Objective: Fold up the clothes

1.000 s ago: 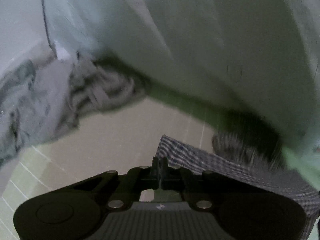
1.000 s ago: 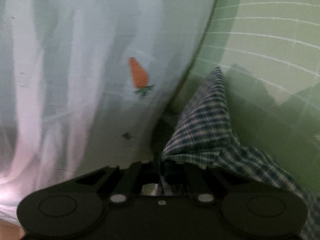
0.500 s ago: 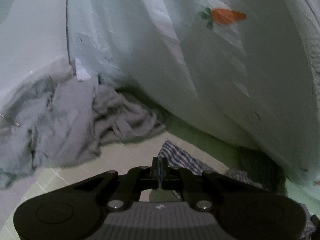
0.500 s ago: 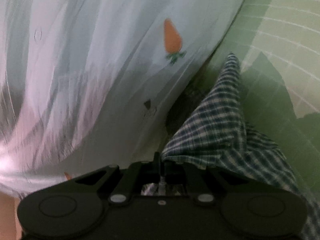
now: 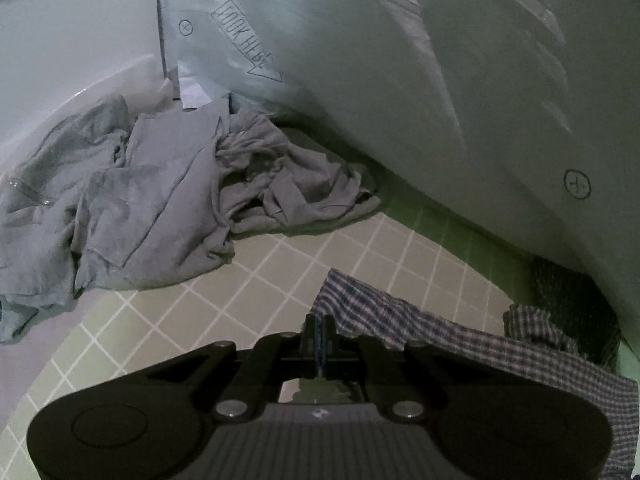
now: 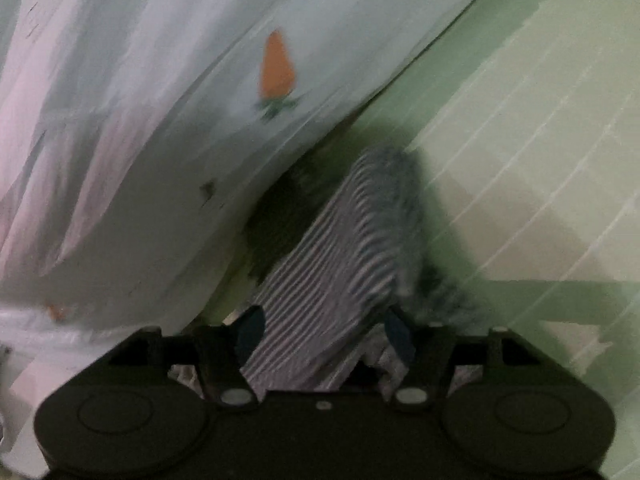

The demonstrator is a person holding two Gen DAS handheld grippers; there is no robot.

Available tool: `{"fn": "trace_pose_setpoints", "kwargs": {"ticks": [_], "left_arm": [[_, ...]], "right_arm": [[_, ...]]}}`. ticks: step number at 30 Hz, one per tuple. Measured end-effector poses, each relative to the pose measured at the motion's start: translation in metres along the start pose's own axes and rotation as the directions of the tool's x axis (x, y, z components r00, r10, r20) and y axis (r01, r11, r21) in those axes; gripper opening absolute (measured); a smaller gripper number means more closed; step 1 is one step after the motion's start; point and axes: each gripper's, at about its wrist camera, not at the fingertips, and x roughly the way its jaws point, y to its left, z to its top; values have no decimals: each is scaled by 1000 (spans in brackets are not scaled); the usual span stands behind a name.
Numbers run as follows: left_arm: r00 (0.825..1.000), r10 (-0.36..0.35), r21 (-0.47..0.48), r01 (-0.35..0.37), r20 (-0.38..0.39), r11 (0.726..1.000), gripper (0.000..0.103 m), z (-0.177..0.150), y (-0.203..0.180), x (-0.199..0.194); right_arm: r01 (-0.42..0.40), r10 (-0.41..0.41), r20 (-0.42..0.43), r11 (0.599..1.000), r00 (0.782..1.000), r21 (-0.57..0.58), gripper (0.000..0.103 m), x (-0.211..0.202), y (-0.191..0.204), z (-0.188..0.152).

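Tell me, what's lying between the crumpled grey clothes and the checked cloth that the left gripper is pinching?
Nothing but bare tiled floor, in the left wrist view. The grey clothes lie apart from the checked cloth, which the left gripper holds.

Checked cloth (image 5: 460, 340) — navy and white; crumpled garment (image 5: 160, 200) grey; pale bag (image 6: 160, 120) with orange carrot (image 6: 277, 66); green gridded mat (image 5: 280, 272).

Brightness: both views were dimly lit, with a greenish cast.
Blur: the checked cloth (image 6: 344, 264) ahead of the right gripper (image 6: 325, 332) was smeared by motion.
Sharpness: the left wrist view was rendered fairly crisp.
Edges: dark fisheye corners were seen.
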Motion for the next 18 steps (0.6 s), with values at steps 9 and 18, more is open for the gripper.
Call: {"fn": "trace_pose_setpoints", "kwargs": {"ticks": [9,18], "left_arm": [[1000,12,21,-12,-3,1000,2,2,-5,6],[1000,9,24,-9,-4,1000,2,1,-7,18]], "right_arm": [[134,-142,-37,978,989,-160,72,60,8,44],[171,-200,-23,887,980,-429,3,114,35,74]]}}
